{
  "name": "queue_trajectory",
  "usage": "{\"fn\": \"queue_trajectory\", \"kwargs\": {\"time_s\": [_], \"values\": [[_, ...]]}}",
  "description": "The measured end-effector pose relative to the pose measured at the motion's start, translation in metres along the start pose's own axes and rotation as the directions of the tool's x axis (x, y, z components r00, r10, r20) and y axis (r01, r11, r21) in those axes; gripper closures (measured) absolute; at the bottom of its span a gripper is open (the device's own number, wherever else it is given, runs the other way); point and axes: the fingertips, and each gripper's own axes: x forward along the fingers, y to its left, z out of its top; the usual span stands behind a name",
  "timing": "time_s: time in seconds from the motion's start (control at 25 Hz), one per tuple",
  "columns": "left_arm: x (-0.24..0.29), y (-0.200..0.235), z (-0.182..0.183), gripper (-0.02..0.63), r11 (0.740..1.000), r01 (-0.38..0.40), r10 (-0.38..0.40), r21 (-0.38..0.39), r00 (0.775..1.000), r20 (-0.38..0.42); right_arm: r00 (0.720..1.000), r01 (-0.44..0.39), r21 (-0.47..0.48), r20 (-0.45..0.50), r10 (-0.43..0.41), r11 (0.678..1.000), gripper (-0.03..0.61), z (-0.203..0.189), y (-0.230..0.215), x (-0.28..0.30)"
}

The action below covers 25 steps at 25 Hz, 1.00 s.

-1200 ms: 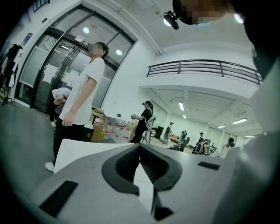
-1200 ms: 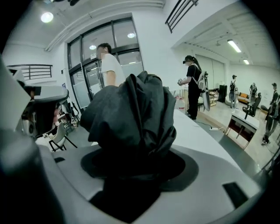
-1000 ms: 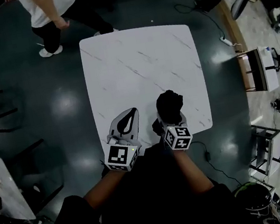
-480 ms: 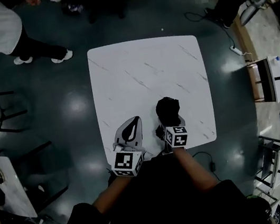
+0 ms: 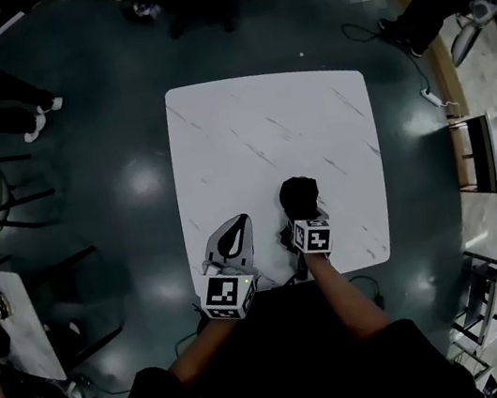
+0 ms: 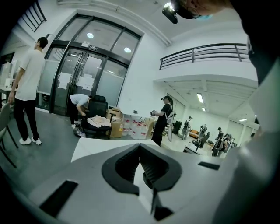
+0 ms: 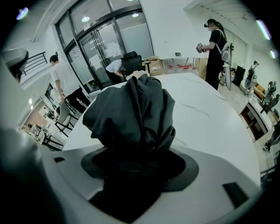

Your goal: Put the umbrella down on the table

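The right gripper [image 5: 301,220] jaws clench the umbrella [image 5: 299,194] over the bench [image 5: 264,124]; the left gripper [image 5: 237,224] jaws are closed, empty. Dropped early, the umbrella could roll off.

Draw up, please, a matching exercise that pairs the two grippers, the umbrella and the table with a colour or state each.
Things:
1. left gripper
2. right gripper
3. umbrella
4. table

Colours or states:
a. white with thin grey veins
b. jaws closed on dark fabric
c. black and bunched up
d. jaws together, nothing between them

Pairs: 1-d, 2-b, 3-c, 4-a.
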Motion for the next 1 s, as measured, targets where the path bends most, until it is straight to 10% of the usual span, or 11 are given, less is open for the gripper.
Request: {"fn": "queue_trajectory", "kwargs": {"time_s": [1.0], "values": [[-0.022,0.037,-0.017,0.606,0.999,-0.044,0.044,-0.004,0.999,-0.025,0.987,0.104,-0.029,-0.119,-0.107,0.994,0.245,-0.001,0.000,0.011]]}}
